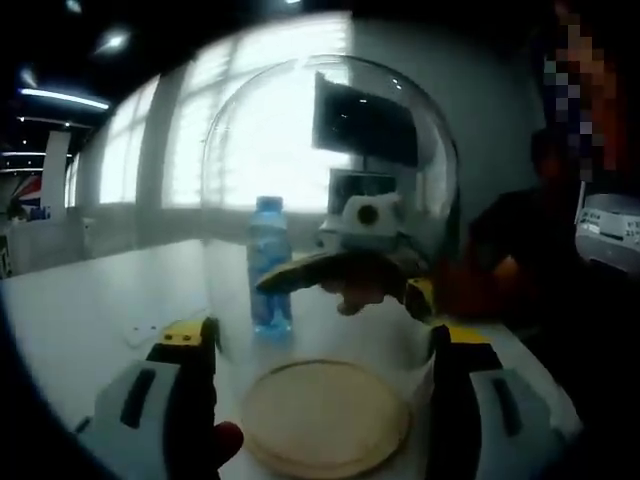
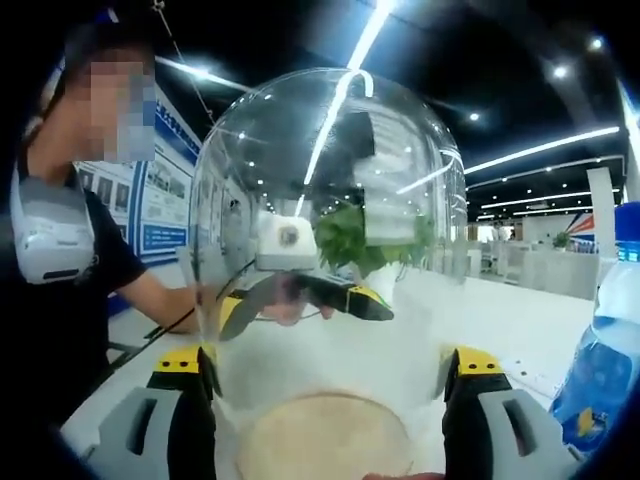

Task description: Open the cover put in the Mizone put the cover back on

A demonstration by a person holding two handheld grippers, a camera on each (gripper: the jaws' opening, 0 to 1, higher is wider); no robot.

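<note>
Left gripper view is looking along the left hand-held gripper (image 1: 320,375), whose yellow-tipped jaws are standing wide at the bottom of the frame, pressing either flank of the clear dome cover (image 1: 330,190). Between them a round wooden base (image 1: 325,415) is lying flat on the white worktop (image 1: 90,300), at lower centre. Beyond the glass, in mid-frame, the Mizone bottle (image 1: 268,265) is standing upright, cap toward the top of the frame, its long axis vertical, outside the dome. The right gripper view is showing the right hand-held gripper (image 2: 328,385) bracing the same cover from the opposite side, with the bottle looming at the right edge, again upright and outside. Judging by this, both grippers appear to be gripping the cover between them, though whether it is lifted clear of the base is hard to tell; loading the bottle and re-covering are not yet done.
</note>
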